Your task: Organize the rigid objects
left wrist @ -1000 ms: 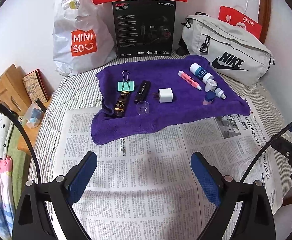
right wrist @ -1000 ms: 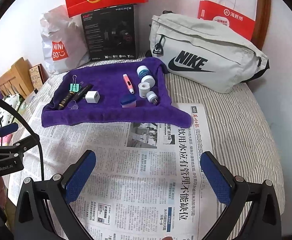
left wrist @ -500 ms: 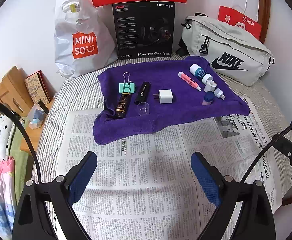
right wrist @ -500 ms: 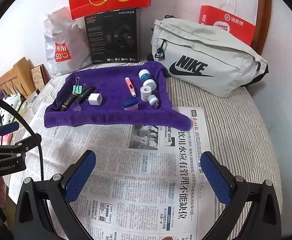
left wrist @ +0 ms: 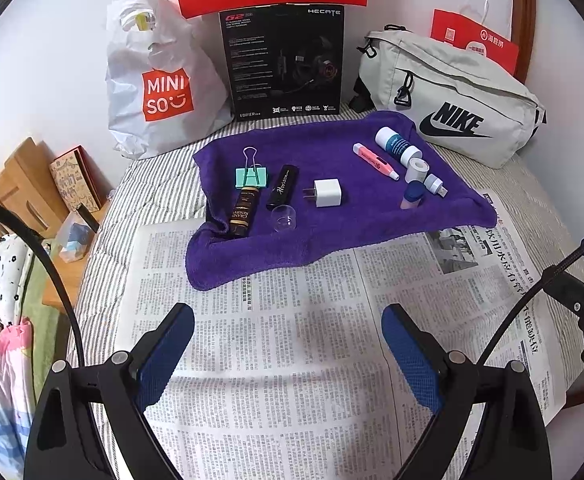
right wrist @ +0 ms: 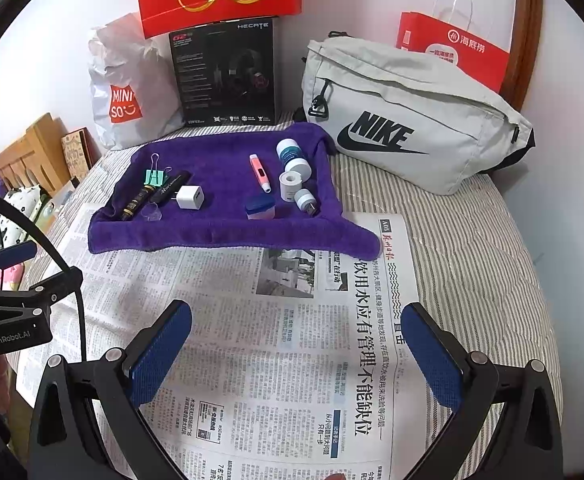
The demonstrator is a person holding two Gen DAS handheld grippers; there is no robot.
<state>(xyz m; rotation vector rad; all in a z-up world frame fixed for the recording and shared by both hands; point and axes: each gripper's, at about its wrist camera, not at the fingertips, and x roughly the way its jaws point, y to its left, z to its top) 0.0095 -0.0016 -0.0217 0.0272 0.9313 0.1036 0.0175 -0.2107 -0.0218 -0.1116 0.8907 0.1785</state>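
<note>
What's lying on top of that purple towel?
On the purple towel: a green binder clip, two dark tubes, a clear cap, a white charger, a pink pen, a white bottle, a tape roll. What is under the towel is hidden.

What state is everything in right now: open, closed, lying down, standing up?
Left gripper: open, empty, above the newspaper.
Right gripper: open, empty.
Binder clip: lying on the purple towel, handles folded flat.
Charger plug: lying flat, prongs out.
Pink pen: capped, lying.
Black tube: lying.
Nike bag: zipped shut.
</note>
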